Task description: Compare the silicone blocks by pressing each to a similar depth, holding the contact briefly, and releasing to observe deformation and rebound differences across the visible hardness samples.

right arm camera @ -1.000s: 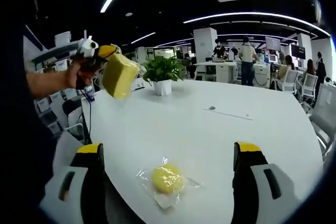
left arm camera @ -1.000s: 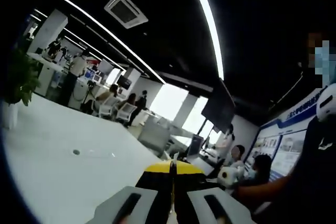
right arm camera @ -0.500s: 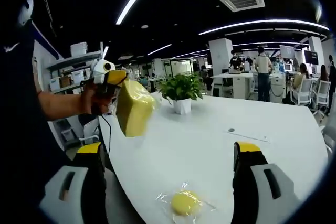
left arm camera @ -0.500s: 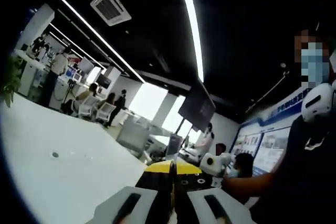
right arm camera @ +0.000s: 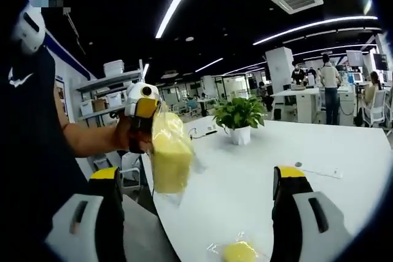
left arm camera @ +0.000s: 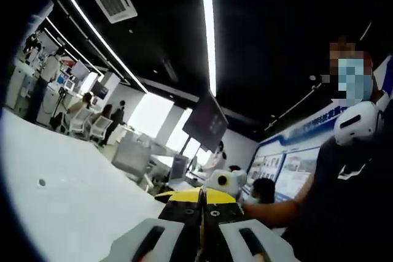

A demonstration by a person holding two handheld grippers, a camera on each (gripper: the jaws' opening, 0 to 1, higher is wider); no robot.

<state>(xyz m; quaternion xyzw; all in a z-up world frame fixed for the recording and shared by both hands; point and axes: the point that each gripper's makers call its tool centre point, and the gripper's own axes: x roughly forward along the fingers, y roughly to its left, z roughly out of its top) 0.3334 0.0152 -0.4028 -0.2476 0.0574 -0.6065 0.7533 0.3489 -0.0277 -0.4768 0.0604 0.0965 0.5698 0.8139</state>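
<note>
- Block (right arm camera: 170, 154), yellow and bagged, hangs clenched in your left claw (right arm camera: 147, 115), raised off the counter (right arm camera: 258, 176).
- Right claw (right arm camera: 196, 213) stands released; a round yellow sample (right arm camera: 239, 251) lies between its jaws below.
- Next, lower and press evenly.

The person wears a dark short-sleeved shirt (right arm camera: 27, 151) with a small white mark on the chest. A white strap-like piece (right arm camera: 27, 29) lies on the shoulder. The left gripper (right arm camera: 147, 110) has a white round top with a dark lens, and yellow below it. The right gripper (right arm camera: 199, 213) has two grey jaws with black inner sides, yellow tips and a dark slot in each.
</note>
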